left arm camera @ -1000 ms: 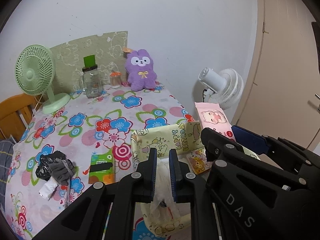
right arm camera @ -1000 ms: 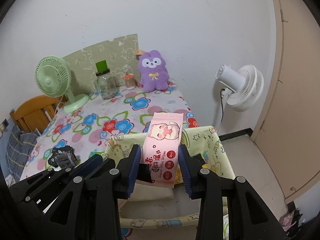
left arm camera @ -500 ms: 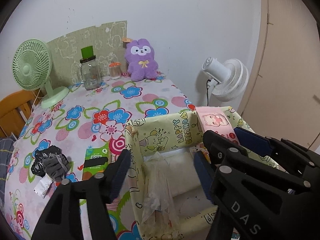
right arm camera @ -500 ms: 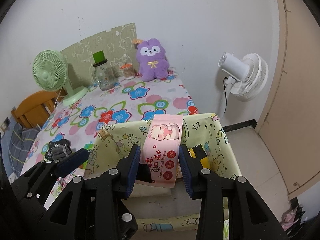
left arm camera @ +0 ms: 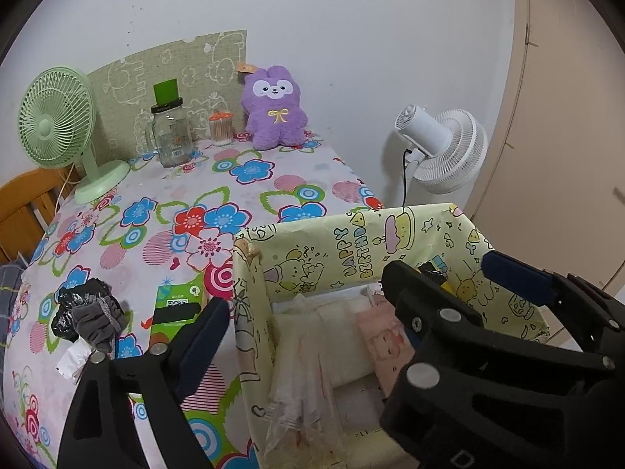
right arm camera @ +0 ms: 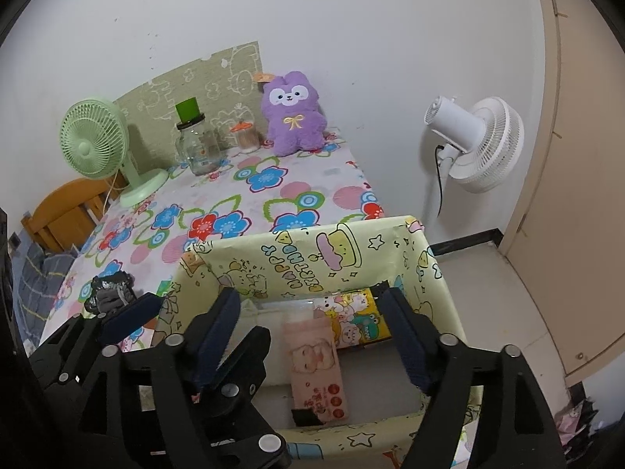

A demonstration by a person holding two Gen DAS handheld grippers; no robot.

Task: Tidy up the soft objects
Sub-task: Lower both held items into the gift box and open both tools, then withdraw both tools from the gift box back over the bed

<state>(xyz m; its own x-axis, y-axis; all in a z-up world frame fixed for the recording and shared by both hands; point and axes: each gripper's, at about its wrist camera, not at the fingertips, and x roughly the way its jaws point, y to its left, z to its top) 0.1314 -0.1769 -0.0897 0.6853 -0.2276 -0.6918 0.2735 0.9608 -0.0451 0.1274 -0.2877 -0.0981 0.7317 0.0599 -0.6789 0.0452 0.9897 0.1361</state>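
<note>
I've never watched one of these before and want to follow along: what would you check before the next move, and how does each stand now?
1. Pink wipes pack lying in the yellow box: ok.
2. Clear plastic bag in the box: ok.
3. Right gripper empty, fingers opening: ok.
4. Left gripper empty, fingers opening: ok.
5. Grey cloth bundle put away: not ok, on the table.
6. Room in the box for the bundle: cannot tell.

Box [right arm camera: 431, 269] open above; wipes pack [right arm camera: 317, 367], plastic bag [left arm camera: 300, 355] crowd its floor
</note>
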